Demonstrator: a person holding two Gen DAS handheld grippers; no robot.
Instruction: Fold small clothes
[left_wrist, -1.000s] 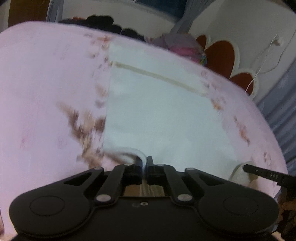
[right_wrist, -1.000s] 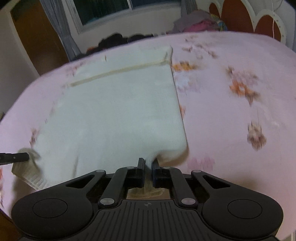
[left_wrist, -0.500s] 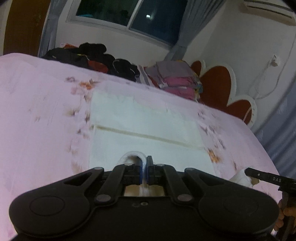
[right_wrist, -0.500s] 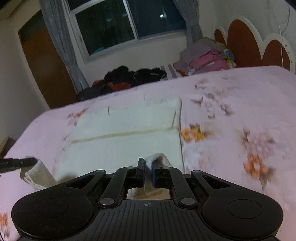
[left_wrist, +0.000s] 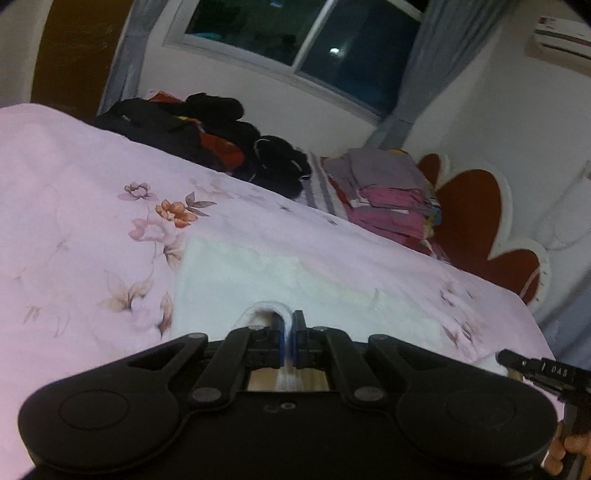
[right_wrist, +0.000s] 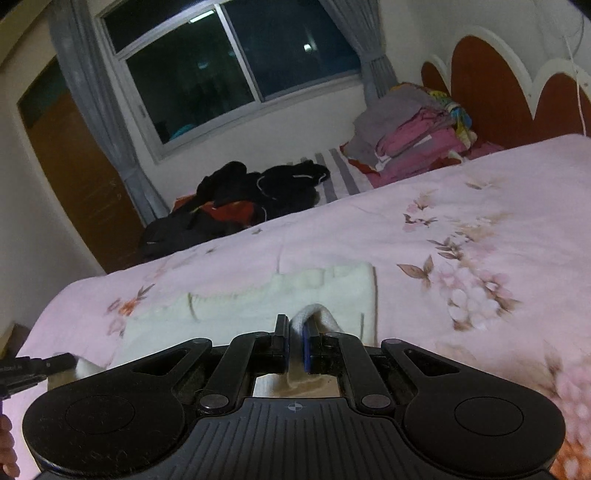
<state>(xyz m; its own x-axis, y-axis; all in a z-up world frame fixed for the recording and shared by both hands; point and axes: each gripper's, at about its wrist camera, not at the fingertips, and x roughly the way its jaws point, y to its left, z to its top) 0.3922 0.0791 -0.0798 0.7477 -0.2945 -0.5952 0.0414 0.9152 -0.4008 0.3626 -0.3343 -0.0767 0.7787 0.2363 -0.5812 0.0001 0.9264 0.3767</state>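
The white garment (left_wrist: 295, 284) lay flat on the pink flowered bedspread (left_wrist: 74, 206), right in front of both claws. The left gripper (left_wrist: 288, 334) was squeezed tight on a fold of the near edge, which looped up over its fingers. The right gripper (right_wrist: 294, 341) was squeezed tight on the same white cloth too, near its other corner. Far back on the bed sat a heap of dark clothes (right_wrist: 251, 192) and a folded pile of pink and grey clothes (right_wrist: 413, 129). Behind them were a dark window (right_wrist: 229, 70), grey curtains (right_wrist: 92, 92) and a red headboard (left_wrist: 476, 221).
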